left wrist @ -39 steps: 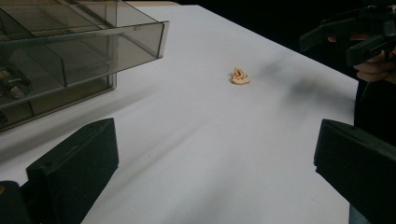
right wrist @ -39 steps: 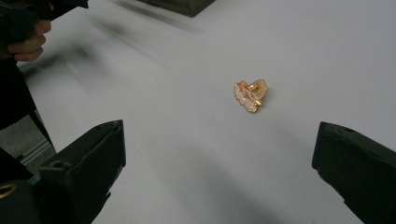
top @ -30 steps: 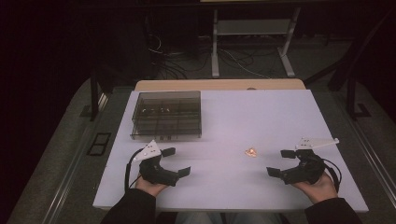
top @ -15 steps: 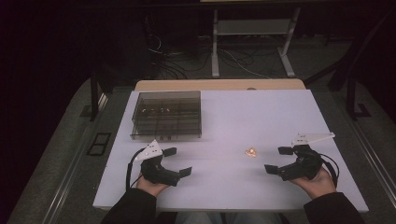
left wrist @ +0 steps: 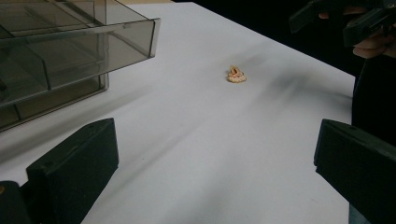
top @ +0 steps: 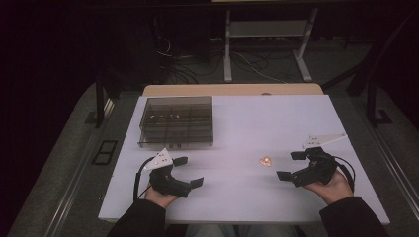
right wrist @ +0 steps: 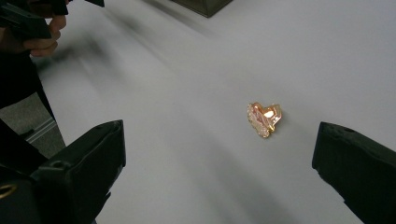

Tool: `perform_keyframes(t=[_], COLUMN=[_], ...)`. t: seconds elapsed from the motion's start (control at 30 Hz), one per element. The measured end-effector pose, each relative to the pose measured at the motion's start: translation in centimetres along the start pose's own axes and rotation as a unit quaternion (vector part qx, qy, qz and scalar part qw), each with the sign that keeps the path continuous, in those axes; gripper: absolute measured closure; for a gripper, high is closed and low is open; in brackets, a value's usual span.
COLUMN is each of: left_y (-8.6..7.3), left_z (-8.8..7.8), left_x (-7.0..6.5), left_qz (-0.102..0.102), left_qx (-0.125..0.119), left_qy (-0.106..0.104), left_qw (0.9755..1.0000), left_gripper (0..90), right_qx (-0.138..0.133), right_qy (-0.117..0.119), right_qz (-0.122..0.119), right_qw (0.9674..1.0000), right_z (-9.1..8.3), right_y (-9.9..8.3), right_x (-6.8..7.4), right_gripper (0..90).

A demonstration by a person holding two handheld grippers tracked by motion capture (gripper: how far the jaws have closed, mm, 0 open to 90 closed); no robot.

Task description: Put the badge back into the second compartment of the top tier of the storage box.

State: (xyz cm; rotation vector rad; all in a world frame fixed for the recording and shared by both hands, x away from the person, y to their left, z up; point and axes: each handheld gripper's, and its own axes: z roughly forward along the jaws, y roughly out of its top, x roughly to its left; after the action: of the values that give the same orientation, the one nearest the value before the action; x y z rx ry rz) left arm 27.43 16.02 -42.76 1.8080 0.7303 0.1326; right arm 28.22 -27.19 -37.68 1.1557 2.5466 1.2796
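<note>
While both hands sit low near the front edge of the white desk [top: 276, 118], the little pink-and-gold charm [top: 266, 160] lies flat on the bare surface between them, quite a bit closer to the right tongs [top: 290, 166] than to the left tongs [top: 189, 171]. The right tongs are spread wide with nothing in them, jaws aimed at the charm, which in the right gripper view lies on the desk between the two jaws and nearer the right-hand one, touching neither. The left tongs are also wide open and empty, resting near the desk's front left. Behind the left tongs there's a smoky see-through organizer box [top: 176, 121] with divided compartments; a few small bits are inside, too tiny to make out. The charm is well apart from that box.
</note>
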Motion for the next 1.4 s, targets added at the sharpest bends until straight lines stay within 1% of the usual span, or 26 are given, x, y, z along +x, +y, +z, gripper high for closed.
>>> perform_keyframes(t=[0.33,0.5,0.8,1.2,1.4], left_y=[0.0,0.0,0.0,0.0,0.0], left_z=[0.0,0.0,0.1,0.1,0.1], left_x=[0.0,0.0,0.0,0.0,0.0], left_qz=[0.0,0.0,-0.001,0.0,0.0], left_qx=[0.002,0.002,0.001,0.002,0.003], left_qy=[-0.003,-0.004,-0.006,-0.009,-0.01], left_qw=[1.0,1.0,1.0,1.0,0.9999], left_gripper=[0.0,0.0,0.0,0.0,0.0], right_qx=[0.012,0.019,0.022,0.032,0.036], right_qy=[0.004,0.004,0.006,0.008,0.011], right_qz=[-0.011,-0.012,-0.012,-0.011,-0.008], right_qw=[0.9999,0.9997,0.9997,0.9994,0.9993], right_z=[0.4,0.8,1.2,2.4,3.0], right_y=[1.3,1.7,2.3,2.7,2.8], right_x=[0.0,0.0,-0.2,-1.0,-1.8], right_gripper=[2.0,2.0,2.0,2.0,2.0])
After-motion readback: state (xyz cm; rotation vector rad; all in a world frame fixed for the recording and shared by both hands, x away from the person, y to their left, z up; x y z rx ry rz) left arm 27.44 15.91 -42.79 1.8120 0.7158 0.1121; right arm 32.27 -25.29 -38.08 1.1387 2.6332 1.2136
